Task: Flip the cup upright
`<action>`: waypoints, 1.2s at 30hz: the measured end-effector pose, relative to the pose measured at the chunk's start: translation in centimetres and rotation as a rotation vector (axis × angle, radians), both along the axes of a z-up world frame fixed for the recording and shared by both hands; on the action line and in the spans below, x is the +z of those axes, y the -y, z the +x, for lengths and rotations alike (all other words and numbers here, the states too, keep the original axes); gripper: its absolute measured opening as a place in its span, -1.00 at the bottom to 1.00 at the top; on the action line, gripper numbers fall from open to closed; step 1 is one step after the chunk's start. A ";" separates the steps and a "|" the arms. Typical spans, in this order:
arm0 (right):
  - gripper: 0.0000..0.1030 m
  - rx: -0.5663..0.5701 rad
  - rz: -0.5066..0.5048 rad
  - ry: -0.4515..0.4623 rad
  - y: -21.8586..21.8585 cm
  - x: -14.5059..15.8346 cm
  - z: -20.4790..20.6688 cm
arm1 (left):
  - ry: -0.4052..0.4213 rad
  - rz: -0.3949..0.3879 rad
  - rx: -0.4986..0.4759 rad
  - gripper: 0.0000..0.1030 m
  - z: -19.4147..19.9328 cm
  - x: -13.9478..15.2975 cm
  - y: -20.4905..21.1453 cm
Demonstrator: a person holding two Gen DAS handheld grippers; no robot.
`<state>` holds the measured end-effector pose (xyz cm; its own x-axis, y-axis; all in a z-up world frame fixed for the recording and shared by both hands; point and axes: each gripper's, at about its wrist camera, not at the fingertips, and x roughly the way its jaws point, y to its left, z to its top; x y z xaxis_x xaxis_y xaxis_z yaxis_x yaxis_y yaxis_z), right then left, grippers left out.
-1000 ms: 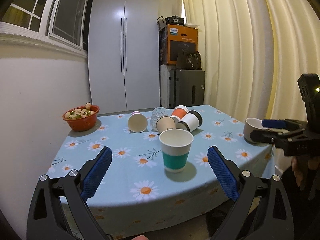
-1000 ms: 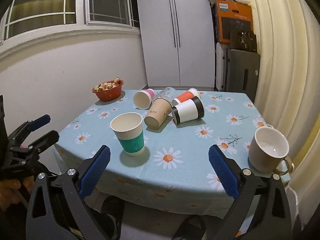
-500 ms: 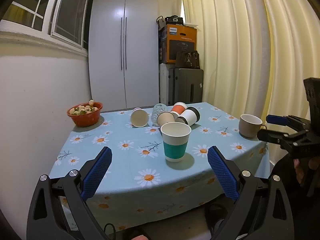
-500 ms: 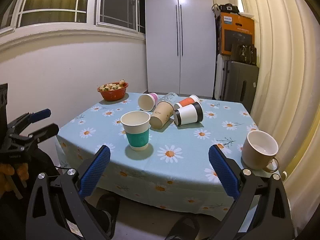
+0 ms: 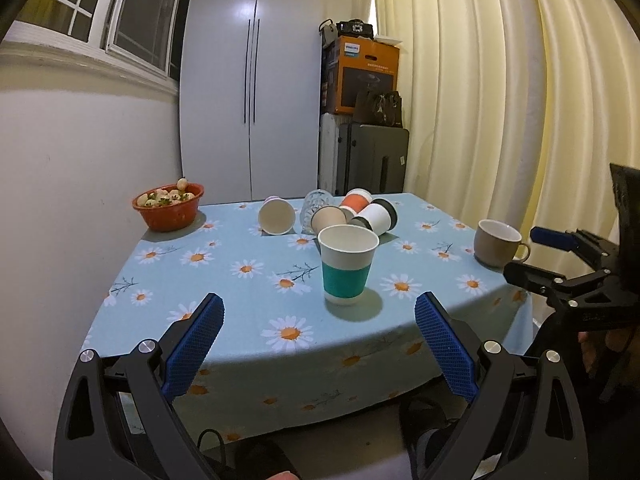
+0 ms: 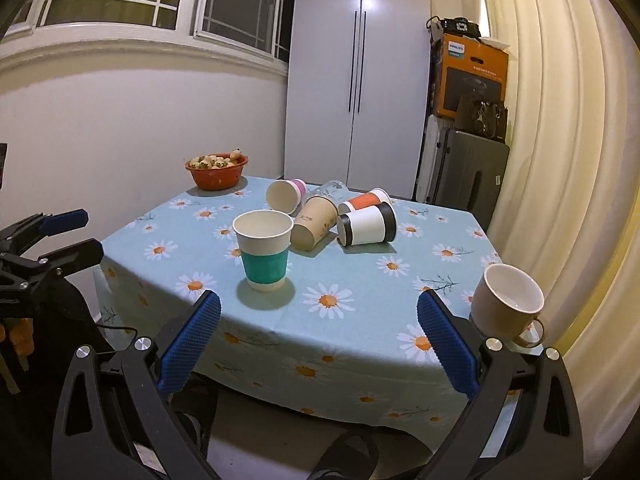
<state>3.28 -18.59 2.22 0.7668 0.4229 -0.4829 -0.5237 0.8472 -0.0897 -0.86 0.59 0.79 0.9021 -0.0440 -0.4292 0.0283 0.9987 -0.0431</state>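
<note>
Two sets of jaws are spread wide and hold nothing. I have my left gripper (image 5: 316, 320) off the near edge of the worktop (image 5: 240, 296), its blue pads (image 5: 192, 348) apart with only cloth between them. My right gripper (image 6: 318, 318) sits likewise short of the near edge, its pads (image 6: 448, 344) just as far apart and touching nothing. Each gripper shows in the other's view, out at the side and clear of the worktop.

Nearest to me, the teal-banded paper cup (image 6: 264, 250) stands upright, mouth up, near the front of the daisy-print cloth, apart from the others. Behind it lies a cluster of cups on their sides: a brown paper cup (image 6: 314, 222), a black-and-white cup (image 6: 368, 224) just beside it, an orange-banded cup (image 6: 364, 200) behind that, and a pink-banded cup (image 6: 286, 195) to the left with its mouth facing me. A clear glass (image 5: 316, 210) lies among them; I cannot tell what it touches.

Further out, a beige mug (image 6: 508, 300) stands upright at the right edge of the worktop. A red bowl (image 5: 170, 206) heaped with small pale fruit sits at the far left corner by the wall.
</note>
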 end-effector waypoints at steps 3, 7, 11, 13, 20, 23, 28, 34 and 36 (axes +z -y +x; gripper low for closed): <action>0.90 0.001 0.002 0.002 0.1 0.0 -0.1 | -0.012 0.005 0.002 0.83 0.3 -0.2 0.2; 0.89 -0.006 0.020 -0.009 0.6 0.0 0.3 | -0.016 0.024 0.008 0.83 0.4 -0.3 0.6; 0.90 -0.007 0.027 -0.013 0.7 0.0 0.4 | -0.019 0.030 0.011 0.83 0.4 -0.4 0.7; 0.90 -0.007 0.027 -0.012 0.7 0.1 0.4 | -0.022 0.032 0.015 0.83 0.5 -0.4 0.8; 0.90 -0.012 0.031 -0.012 0.7 0.1 0.3 | -0.025 0.026 0.013 0.83 0.4 -0.5 0.7; 0.90 -0.010 0.028 -0.014 0.7 0.1 0.3 | -0.024 0.022 0.016 0.83 0.3 -0.5 0.6; 0.90 -0.011 0.027 -0.014 0.7 0.1 0.3 | -0.025 0.020 0.019 0.83 0.3 -0.5 0.6; 0.90 -0.009 0.021 -0.014 0.7 0.0 0.4 | -0.023 0.018 0.020 0.83 0.4 -0.5 0.5; 0.90 -0.009 0.022 -0.015 0.6 0.0 0.3 | -0.023 0.018 0.019 0.83 0.4 -0.5 0.5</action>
<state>3.63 -19.22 2.24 0.7633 0.4264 -0.4853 -0.5170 0.8537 -0.0632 -0.51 0.08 0.31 0.8927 -0.0186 -0.4503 0.0082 0.9997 -0.0250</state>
